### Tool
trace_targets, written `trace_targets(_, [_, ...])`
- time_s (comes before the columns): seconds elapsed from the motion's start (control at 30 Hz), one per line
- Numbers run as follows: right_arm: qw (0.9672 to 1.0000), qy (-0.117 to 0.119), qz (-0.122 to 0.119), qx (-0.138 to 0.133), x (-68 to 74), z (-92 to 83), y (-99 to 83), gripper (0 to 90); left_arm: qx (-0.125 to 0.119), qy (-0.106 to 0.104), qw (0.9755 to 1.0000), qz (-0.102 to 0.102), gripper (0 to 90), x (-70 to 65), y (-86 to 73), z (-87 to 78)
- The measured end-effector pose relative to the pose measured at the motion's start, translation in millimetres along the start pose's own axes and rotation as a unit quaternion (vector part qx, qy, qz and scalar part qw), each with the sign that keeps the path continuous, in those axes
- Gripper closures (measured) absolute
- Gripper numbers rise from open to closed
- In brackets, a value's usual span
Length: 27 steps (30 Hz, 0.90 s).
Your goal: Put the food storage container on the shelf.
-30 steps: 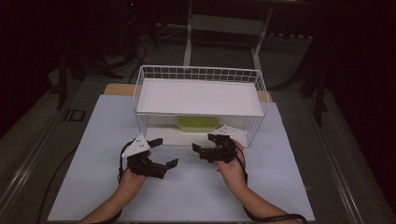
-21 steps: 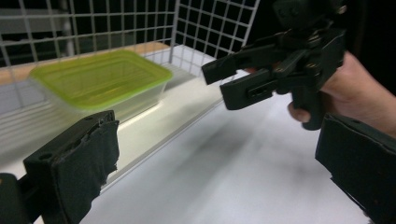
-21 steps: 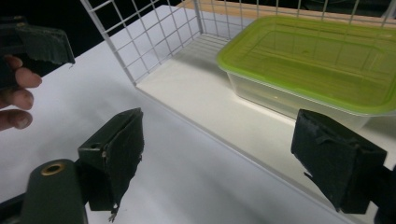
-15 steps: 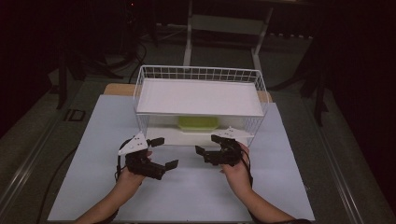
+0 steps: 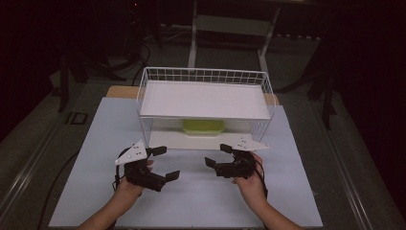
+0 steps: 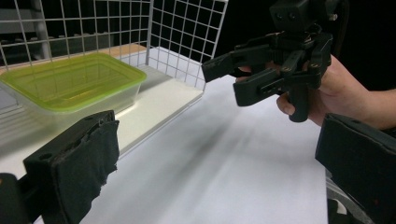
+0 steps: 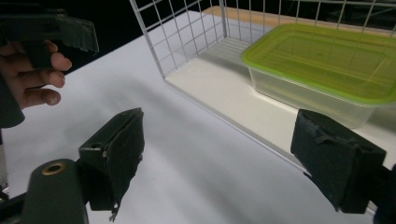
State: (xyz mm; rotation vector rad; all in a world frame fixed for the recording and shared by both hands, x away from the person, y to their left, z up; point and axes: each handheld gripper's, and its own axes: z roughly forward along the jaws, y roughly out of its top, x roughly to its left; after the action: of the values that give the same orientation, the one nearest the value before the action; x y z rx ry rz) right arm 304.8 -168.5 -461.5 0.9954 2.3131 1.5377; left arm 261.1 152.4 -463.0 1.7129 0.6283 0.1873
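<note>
A clear plastic container with a lime-green lid [image 5: 203, 126] [image 6: 70, 81] [image 7: 327, 60] sits on the lower shelf of a white wire rack [image 5: 206, 98]. On the white table, in front of the rack, a person holds both grippers facing each other. My left gripper [image 5: 166, 163] [image 6: 215, 168] is open with nothing between its jaws, in front of the rack's left end. My right gripper [image 5: 218, 155] [image 7: 224, 154] is also open and empty, just in front of the lower shelf's edge. The left gripper view shows the right gripper [image 6: 252, 70] in the person's hand.
The rack's top shelf [image 5: 203, 100] is a flat white board with a wire rim around it. Wire mesh walls [image 6: 177, 32] [image 7: 187, 32] close the rack's sides. The white mat [image 5: 287, 191] spreads around both hands. Dark floor and stand legs lie beyond the table.
Both grippers have drifted slightly toward the person, the right one also a little to the right. Both have stayed open and empty.
</note>
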Motion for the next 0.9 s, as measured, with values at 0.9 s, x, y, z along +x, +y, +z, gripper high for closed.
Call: trace_targets(0.9, [0.9998,0.005,-0.017,-0.012,-3.4,-51.8,-30.4,17.3,0.018,0.012,0.9998,-0.002,0.2,-11.9,-27.4,-35.5])
